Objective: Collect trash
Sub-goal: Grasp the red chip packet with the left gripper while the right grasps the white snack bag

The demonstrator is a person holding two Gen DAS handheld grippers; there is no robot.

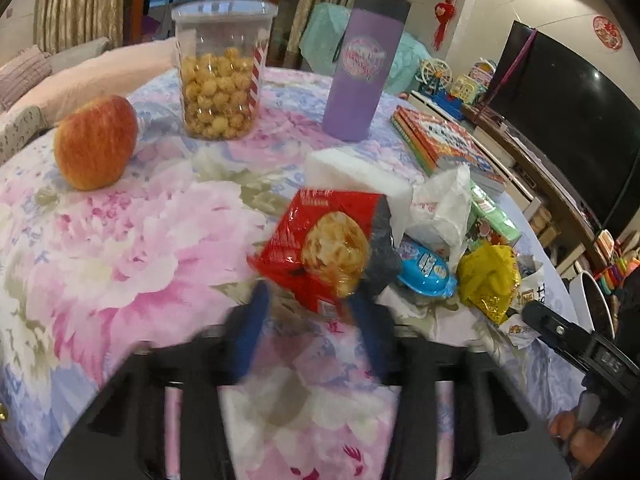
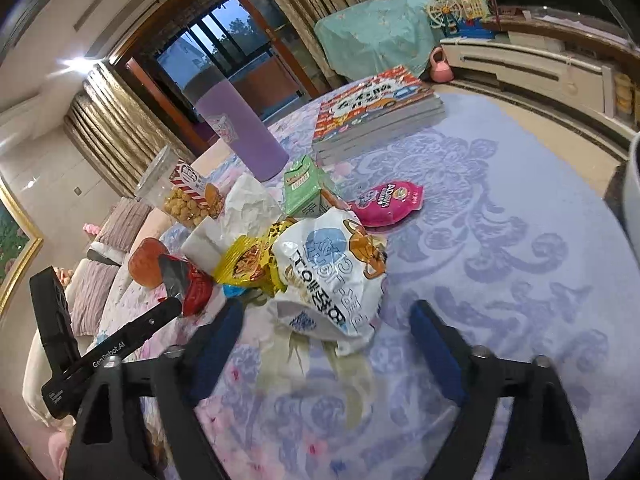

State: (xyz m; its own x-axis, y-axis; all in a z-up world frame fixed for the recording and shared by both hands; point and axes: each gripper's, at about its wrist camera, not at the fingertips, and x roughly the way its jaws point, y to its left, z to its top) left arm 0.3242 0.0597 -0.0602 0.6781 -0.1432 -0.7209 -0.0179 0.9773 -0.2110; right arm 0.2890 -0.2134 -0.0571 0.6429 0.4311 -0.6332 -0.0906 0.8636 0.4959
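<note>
A red snack wrapper (image 1: 320,248) stands crumpled on the flowered tablecloth (image 1: 120,240). My left gripper (image 1: 310,296) reaches it from below, its blurred blue fingers (image 1: 252,320) apart at either side of the wrapper's lower edge. To the right is a heap of trash: a blue pack (image 1: 426,268), a yellow wrapper (image 1: 488,276) and a white tissue (image 1: 440,204). In the right wrist view my right gripper (image 2: 328,310) is open around the near end of a white printed bag (image 2: 332,276), with its pads clear of it. A pink pack (image 2: 390,204) and a green carton (image 2: 304,188) lie behind.
An apple (image 1: 96,142), a popcorn jar (image 1: 222,80), a purple tumbler (image 1: 360,76), a white block (image 1: 352,172) and stacked books (image 1: 444,144) stand on the round table. A dark television (image 1: 568,120) and toy shelves are at the right, a sofa at the left.
</note>
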